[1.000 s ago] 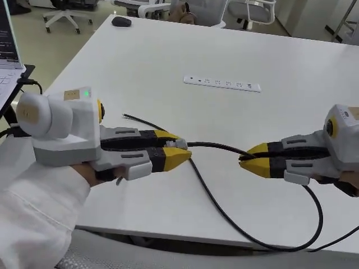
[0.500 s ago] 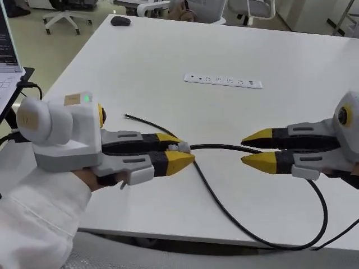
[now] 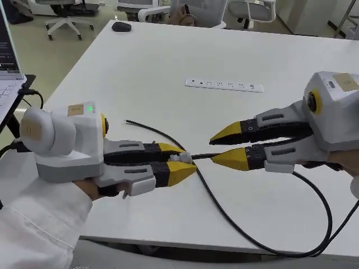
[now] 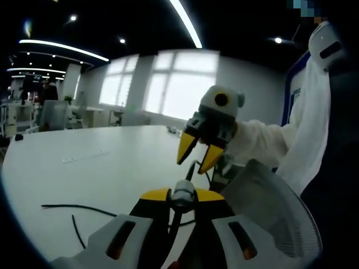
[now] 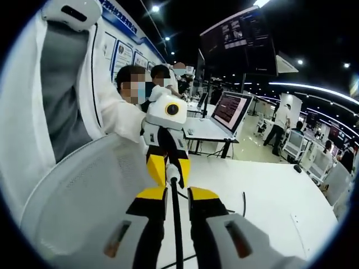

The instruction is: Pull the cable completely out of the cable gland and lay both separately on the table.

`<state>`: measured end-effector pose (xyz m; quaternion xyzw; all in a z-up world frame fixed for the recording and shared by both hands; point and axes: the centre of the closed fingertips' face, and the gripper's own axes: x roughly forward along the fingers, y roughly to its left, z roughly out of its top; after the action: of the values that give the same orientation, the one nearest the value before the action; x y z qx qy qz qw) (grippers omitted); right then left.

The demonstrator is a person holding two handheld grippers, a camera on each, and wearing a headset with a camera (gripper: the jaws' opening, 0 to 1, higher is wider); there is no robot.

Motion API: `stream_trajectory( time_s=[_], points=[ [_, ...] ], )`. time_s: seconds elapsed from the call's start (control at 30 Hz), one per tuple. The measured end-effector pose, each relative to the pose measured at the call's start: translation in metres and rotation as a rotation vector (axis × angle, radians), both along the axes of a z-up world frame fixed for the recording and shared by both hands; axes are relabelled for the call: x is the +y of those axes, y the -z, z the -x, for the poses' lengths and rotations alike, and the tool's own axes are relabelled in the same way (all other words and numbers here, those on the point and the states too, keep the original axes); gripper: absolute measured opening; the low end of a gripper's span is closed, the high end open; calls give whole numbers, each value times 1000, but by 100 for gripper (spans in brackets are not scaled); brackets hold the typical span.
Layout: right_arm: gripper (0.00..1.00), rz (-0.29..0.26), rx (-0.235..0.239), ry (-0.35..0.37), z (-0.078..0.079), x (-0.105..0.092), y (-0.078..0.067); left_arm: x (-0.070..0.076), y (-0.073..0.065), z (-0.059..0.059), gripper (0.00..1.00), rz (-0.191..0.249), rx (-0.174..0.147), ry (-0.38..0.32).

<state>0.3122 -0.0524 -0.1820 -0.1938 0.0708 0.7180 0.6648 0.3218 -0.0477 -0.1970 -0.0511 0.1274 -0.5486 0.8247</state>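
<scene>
My left gripper (image 3: 188,159) is shut on a small grey-white cable gland (image 3: 180,158), held just above the white table (image 3: 168,61). The black cable (image 3: 235,227) leaves the gland to the right, sags below the table's front edge and loops away right. Its short end (image 3: 147,128) lies on the table behind the left gripper. My right gripper (image 3: 216,148) is open, its yellow jaws above and below the cable close to the gland. In the left gripper view the gland (image 4: 183,191) sits between the tips (image 4: 183,197). In the right gripper view the cable (image 5: 175,224) runs between the open jaws (image 5: 178,194).
A white power strip (image 3: 224,85) lies mid-table and a dark mouse (image 3: 121,26) at the far left corner. A laptop (image 3: 7,67) stands off the table's left side. Office chairs stand beyond the far edge. The near table edge runs just below both grippers.
The right gripper let go of the cable, opened, and slid left along it until its jaws stand close to the gland. The left gripper kept its grip and barely moved.
</scene>
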Motion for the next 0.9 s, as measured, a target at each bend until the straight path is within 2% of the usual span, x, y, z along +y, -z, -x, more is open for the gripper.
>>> stream_trajectory(
  time_s=[0.27, 0.4, 0.9],
  points=[
    [10, 12, 28, -19, -1, 7, 8, 1, -2, 0, 17, 8, -8, -1],
    [4, 2, 40, -38, 2, 9, 9, 1, -2, -1, 17, 8, -7, -4],
    [3, -46, 78, -21, -2, 2, 11, 6, -3, -6, 17, 15, -5, -28]
  ],
)
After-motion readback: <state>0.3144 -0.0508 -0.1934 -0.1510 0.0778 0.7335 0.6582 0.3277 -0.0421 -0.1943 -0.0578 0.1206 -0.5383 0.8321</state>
